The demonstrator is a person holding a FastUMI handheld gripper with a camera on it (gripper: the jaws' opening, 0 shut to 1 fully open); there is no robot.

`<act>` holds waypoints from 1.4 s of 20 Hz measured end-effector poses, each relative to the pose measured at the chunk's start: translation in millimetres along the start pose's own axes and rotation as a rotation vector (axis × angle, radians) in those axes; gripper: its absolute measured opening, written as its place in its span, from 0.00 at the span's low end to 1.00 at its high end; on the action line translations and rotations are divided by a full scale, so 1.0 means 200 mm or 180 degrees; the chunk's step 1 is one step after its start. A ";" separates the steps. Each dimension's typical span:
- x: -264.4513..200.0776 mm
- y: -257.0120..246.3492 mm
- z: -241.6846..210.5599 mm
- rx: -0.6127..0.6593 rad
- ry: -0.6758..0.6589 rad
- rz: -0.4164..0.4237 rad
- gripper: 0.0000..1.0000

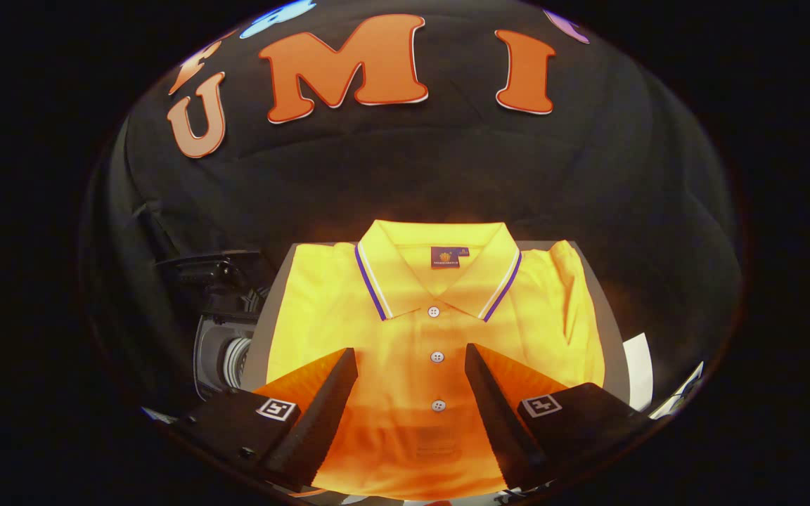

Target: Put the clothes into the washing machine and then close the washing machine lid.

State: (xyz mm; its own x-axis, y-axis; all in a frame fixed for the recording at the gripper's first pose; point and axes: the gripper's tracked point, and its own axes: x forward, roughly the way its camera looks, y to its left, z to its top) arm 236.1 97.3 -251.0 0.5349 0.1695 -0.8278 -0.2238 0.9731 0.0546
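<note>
My fingers stand wide apart, gripping nothing; between and beyond them lies a folded yellow polo shirt, collar farthest, buttoned.

A: The polo shirt is bright yellow-orange, its collar edged in purple and white stripes

B: And the buttons white (the neck label navy), on a grey surface against black cloth
</note>
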 end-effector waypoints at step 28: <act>-0.11 0.06 0.05 0.0625 -0.1056 0.1034 0.08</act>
State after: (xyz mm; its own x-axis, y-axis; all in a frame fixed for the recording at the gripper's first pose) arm 230.5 106.0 -226.3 0.7004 0.4779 -0.5301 -0.2813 0.8675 0.4103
